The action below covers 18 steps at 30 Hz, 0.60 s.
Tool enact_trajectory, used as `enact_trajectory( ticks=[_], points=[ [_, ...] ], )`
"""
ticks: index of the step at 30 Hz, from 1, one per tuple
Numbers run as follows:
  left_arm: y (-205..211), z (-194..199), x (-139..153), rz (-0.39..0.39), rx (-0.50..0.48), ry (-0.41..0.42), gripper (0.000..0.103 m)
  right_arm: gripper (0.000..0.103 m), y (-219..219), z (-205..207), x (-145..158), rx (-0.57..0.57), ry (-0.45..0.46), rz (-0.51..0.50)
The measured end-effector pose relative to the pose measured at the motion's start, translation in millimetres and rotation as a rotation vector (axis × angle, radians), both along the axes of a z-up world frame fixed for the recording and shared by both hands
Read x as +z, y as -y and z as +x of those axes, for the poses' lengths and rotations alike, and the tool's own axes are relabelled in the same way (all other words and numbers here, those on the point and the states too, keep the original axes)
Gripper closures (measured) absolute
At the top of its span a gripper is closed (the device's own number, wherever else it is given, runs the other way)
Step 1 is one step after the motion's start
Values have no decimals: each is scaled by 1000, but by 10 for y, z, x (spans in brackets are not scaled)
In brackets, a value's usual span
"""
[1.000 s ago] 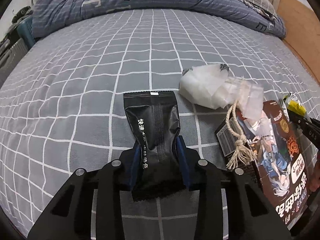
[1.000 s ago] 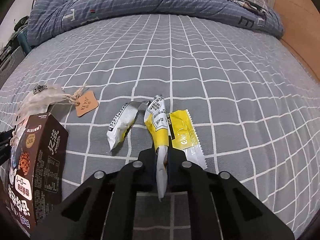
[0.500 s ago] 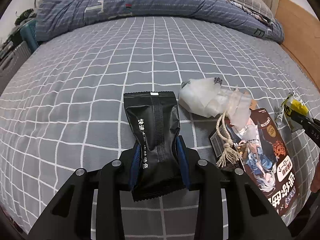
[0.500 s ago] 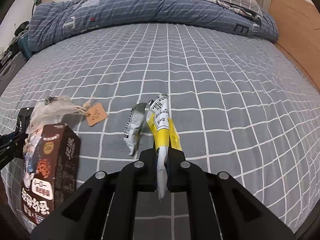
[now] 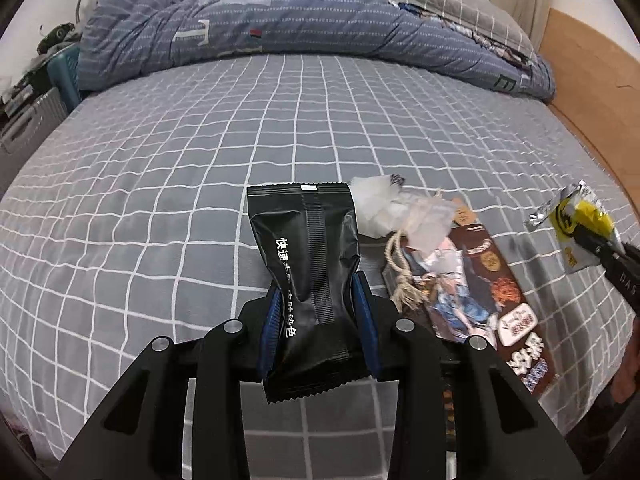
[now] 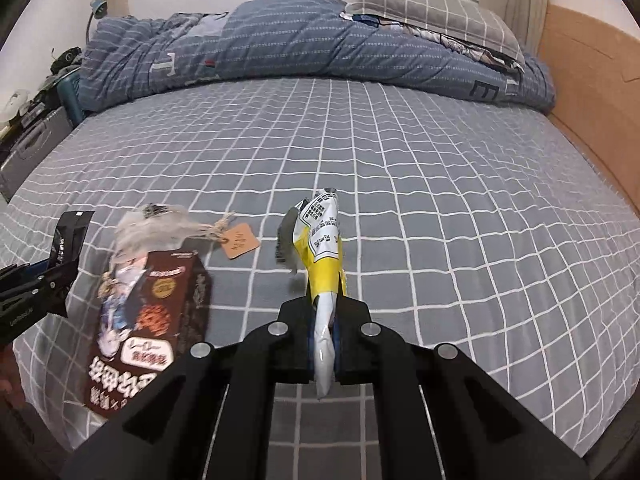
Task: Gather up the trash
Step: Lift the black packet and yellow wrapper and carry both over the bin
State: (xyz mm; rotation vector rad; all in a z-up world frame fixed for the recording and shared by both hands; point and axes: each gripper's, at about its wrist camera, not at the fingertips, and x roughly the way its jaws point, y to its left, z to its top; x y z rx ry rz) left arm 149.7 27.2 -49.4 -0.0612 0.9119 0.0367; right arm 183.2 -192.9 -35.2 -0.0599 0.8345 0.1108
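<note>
My left gripper [image 5: 318,312] is shut on a black snack packet [image 5: 308,248] and holds it above the grey checked bed. My right gripper [image 6: 324,320] is shut on a yellow and white wrapper [image 6: 320,248], with a silver wrapper [image 6: 285,240] hanging beside it, both lifted off the bed. The yellow wrapper also shows at the right of the left wrist view [image 5: 576,216]. A brown snack box [image 5: 488,292] lies on the bed between the grippers; it also shows in the right wrist view [image 6: 152,320]. A crumpled white bag [image 5: 400,208] with rope and a tan tag [image 6: 239,242] lies at its far end.
A blue striped duvet [image 5: 300,24] and a grey checked pillow [image 6: 432,12] lie along the head of the bed. A wooden bed frame [image 6: 592,92] runs along the right side. A grey case [image 5: 24,132] and clutter stand beyond the left edge.
Both grippers have risen and pulled back with their wrappers. The yellow and silver wrappers have come off the bed. The box and white bag stay where they were.
</note>
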Motion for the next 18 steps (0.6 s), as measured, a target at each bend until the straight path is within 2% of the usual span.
enact_trajectory(
  ticks=[8,18],
  points=[
    [100,-257,160,-16,-6,45,70,98,-83,-213,43,34,11,-5],
    [125,-491,131,-43,-13,48,70,98,-94,-450,133,46,18,17]
  ],
)
